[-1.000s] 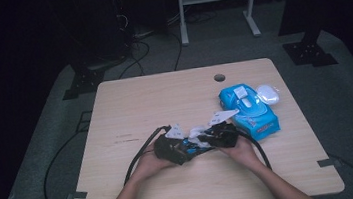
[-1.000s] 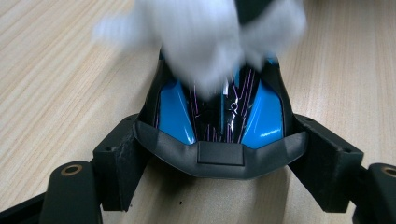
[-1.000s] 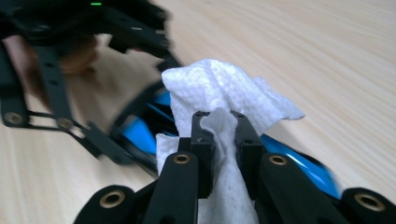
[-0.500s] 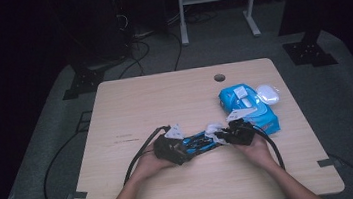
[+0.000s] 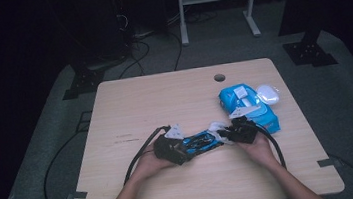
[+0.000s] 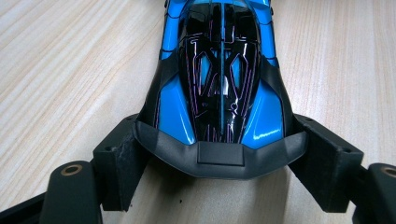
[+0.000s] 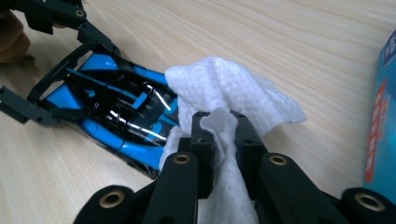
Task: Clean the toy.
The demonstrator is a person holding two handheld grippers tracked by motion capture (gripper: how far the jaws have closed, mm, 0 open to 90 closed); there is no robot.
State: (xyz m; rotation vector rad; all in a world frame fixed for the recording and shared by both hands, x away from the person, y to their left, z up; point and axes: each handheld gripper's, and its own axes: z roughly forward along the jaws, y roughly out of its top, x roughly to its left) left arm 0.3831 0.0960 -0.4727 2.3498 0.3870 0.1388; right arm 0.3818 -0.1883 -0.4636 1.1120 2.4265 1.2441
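- The blue-and-black toy race car (image 6: 219, 79) lies flat on the desk (image 5: 164, 101), near its front edge, between the two hands, so that its glossy body faces up for wiping.
- The left tool (image 6: 219, 161) clamps the car's dark end piece from both sides, its jaws standing fairly wide because that end is wide; the grip seems meant to pin the car so that rubbing cannot push it along the wood.
- The right tool (image 7: 218, 135) has its jaws closed tight on a bunched white wet wipe (image 7: 233, 88), which fans out beyond the tips and rests against the car's other end (a loose pad makes a softer, broader wiping face than the bare jaws would).
- The two tools face each other along the car's length, so the wipe can travel over the body towards the holding hand.
- Just beyond the right hand lies a blue wet-wipe pack (image 5: 248, 106), probably the wipe's source, kept within reach; a small white object (image 5: 268, 93) lies beside it (too small to identify).
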